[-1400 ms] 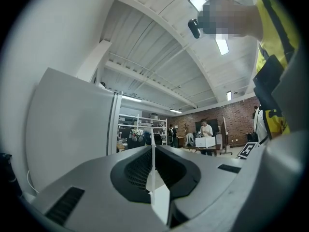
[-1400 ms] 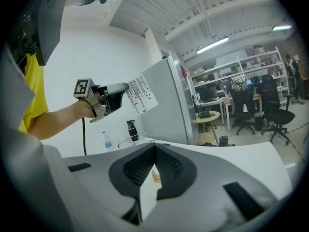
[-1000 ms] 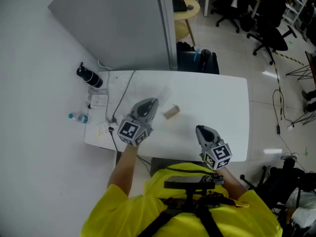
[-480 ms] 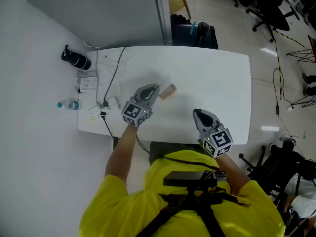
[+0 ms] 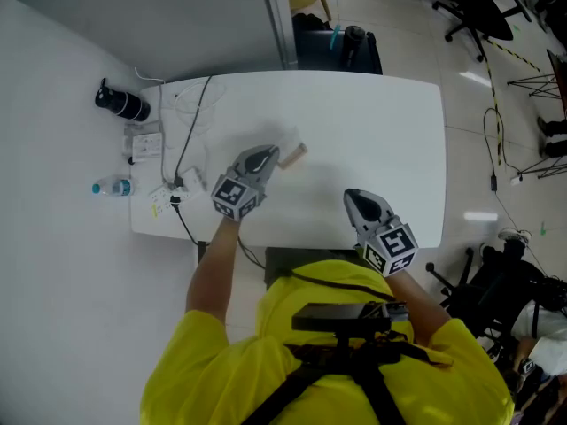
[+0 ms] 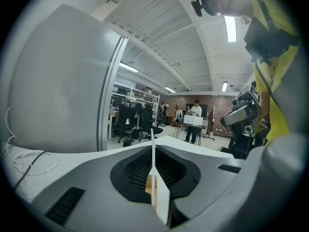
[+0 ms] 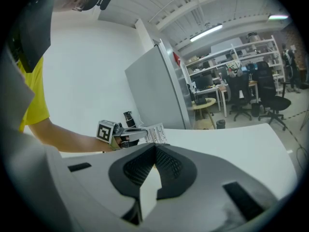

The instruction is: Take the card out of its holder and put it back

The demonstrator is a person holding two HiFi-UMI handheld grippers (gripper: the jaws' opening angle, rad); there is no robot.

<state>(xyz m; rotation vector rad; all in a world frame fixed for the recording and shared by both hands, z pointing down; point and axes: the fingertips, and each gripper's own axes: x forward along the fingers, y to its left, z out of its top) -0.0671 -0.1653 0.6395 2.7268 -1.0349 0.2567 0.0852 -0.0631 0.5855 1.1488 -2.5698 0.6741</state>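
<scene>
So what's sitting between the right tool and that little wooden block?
Nothing but bare white table: the head view shows an empty stretch from the right tool to the wooden block.

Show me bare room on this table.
Bare: the table's right half, from the right gripper to the far edge. Crowded: the left end, with cable and small clutter; the left gripper is mid-table by the holder.
</scene>
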